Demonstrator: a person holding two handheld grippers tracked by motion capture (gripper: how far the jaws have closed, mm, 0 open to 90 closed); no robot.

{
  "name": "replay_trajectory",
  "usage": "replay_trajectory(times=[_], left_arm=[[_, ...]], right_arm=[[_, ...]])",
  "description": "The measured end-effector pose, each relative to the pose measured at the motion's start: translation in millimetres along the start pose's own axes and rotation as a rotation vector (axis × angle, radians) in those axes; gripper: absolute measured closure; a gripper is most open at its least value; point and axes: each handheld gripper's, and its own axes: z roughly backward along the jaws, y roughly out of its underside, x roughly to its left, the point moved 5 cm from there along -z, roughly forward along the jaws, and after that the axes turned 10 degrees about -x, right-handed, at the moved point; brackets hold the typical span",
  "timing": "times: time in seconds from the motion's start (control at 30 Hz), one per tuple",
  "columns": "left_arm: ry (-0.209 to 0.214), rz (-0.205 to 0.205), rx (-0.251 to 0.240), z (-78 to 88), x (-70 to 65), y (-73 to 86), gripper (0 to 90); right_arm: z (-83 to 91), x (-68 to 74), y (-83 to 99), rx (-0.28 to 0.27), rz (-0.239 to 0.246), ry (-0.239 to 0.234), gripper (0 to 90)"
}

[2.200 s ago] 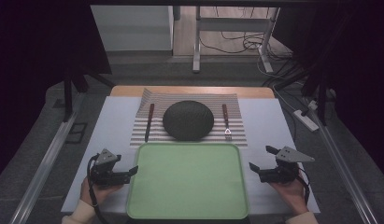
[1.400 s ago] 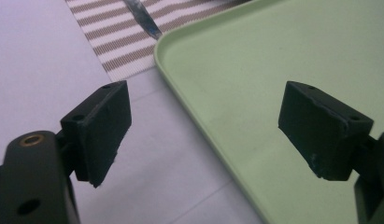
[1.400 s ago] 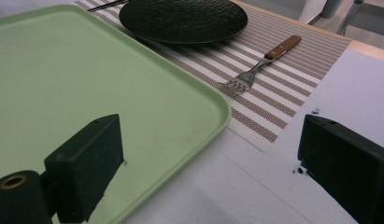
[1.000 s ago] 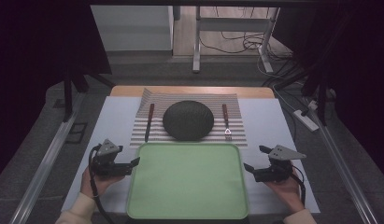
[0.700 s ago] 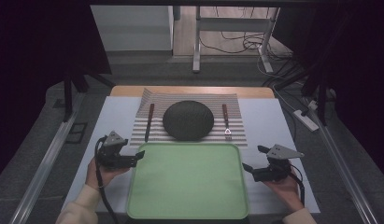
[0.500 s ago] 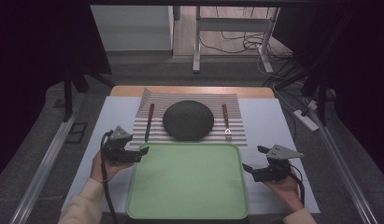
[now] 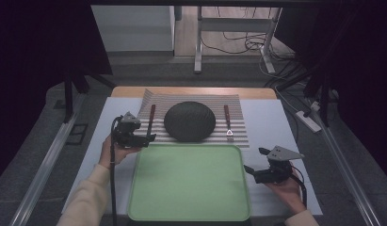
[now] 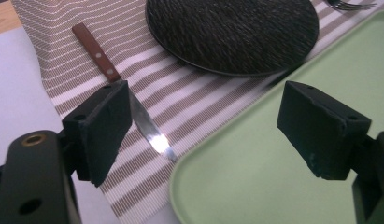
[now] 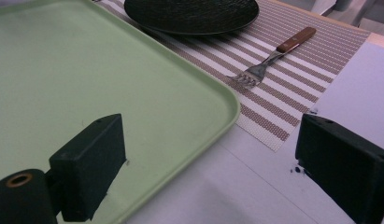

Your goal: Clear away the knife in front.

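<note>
Knife (image 8: 129,98) lies on the striped placemat (image 8: 199,102) left of the dark plate (image 8: 231,32), its blade tip just beside the green tray (image 8: 273,186); the left gripper view catches the steel's glint and the handle's rivets, which the high view blurs. Left gripper (image 7: 143,137) hovers over the blade, jaws spread wide, holding nothing. Right gripper (image 7: 257,162), likewise wide apart, sits by the tray's right edge, its own view showing the fork (image 9: 269,58). Tray and plate both lie bare.

A fork (image 7: 227,123) with a wooden handle lies on the striped placemat (image 7: 238,117) toward the counter's far edge, right of a dark round plate (image 7: 189,121) at the mat's middle.
</note>
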Motion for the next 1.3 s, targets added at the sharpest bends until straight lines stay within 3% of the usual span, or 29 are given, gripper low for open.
replay_trajectory(times=[0.37, 0.43, 0.47, 0.57, 0.7, 0.8, 1.3], left_arm=[[-0.005, -0.007, 0.035, -30.9, 13.9, -14.7, 23.4], [0.011, -0.003, 0.049, -37.3, 15.7, -15.6, 34.8], [0.024, 0.003, 0.062, -40.6, 16.4, -15.0, 34.8], [0.039, 0.012, 0.096, -47.8, 18.7, -9.7, 51.6], [0.068, 0.018, 0.120, -53.2, 20.3, -1.8, 82.7], [0.062, 0.002, 0.136, -56.7, 21.6, 2.5, 88.8], [0.061, 0.000, 0.225, -73.5, 25.6, 24.4, 89.0]], right_arm=[[-0.1, -1.6, 2.0, 0.011, 0.000, 0.008, 8.5], [-0.4, -2.0, 2.2, 0.011, -0.001, 0.010, 8.6], [-0.4, -2.0, 2.2, 0.011, -0.001, 0.010, 8.6], [-0.1, -1.7, 2.5, 0.016, 0.005, 0.014, 8.6], [1.0, -2.5, 2.5, 0.013, 0.002, 0.015, 8.6], [1.0, -2.2, 2.4, 0.014, 0.006, 0.016, 8.6], [0.9, -1.8, 2.0, 0.010, 0.007, 0.010, 8.7]])
